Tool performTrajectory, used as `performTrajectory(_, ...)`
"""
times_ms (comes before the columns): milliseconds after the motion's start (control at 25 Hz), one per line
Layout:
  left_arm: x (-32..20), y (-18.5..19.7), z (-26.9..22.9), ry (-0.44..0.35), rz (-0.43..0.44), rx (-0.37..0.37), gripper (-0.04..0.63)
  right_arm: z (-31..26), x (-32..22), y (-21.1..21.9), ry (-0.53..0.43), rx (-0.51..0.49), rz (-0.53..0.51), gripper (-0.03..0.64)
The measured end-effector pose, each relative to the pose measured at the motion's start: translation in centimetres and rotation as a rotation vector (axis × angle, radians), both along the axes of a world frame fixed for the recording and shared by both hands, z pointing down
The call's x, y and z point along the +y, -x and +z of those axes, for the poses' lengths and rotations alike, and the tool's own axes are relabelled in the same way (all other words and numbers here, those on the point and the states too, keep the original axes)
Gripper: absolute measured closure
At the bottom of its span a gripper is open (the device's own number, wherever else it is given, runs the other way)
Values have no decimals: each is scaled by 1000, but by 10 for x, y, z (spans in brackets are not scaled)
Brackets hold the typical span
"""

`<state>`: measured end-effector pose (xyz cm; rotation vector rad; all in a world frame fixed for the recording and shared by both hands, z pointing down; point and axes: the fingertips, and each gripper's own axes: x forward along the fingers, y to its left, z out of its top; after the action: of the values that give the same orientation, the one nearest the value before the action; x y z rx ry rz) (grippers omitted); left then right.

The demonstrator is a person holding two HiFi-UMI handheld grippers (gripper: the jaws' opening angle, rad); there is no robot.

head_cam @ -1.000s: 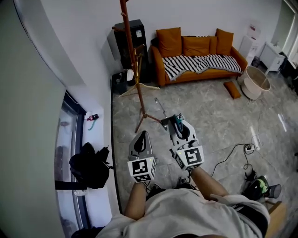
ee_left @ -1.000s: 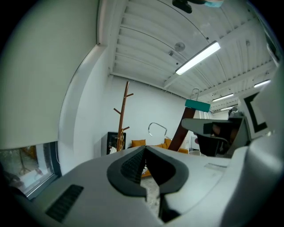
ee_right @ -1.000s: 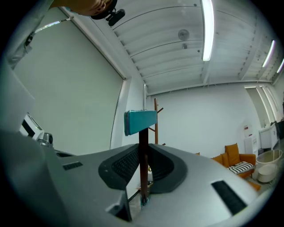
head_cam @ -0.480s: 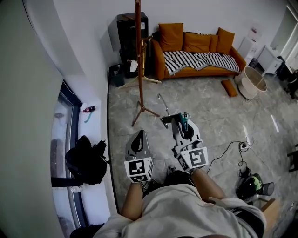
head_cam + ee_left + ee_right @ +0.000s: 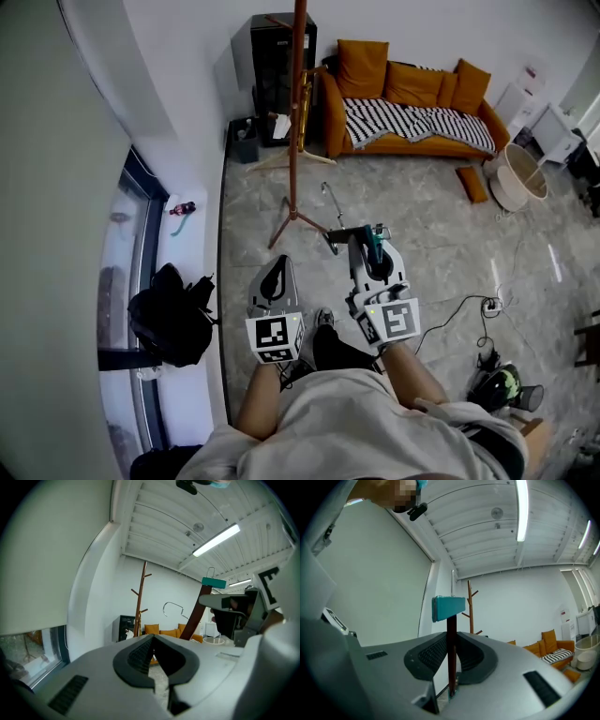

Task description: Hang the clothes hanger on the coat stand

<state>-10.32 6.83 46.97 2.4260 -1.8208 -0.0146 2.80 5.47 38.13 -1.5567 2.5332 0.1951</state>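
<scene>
As right hand-held gripper clamps the half-hidden clothes hanger, left hand-held gripper sits shut, empty.

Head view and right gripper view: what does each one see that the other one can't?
Only the head view shows the black bag and the left gripper. Only the right gripper view shows the ceiling light and, close up, the right gripper with its jaws pinching the clothes hanger. Both show the coat stand and the orange sofa.
</scene>
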Motion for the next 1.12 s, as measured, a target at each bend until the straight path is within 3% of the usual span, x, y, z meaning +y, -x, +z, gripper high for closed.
performTrajectory(200,-40,5,-7,-6,-12,-30,586,-3,-39,3,-11,-22,-13,565)
performTrajectory(680,-149,-35,-20,-9,31,-80,586,-14,-143,-33,-18,-73,-3,565)
performTrajectory(1120,-207,-60,-26,0,17,-106,586,-22,-200,-64,-29,-123,-21,565)
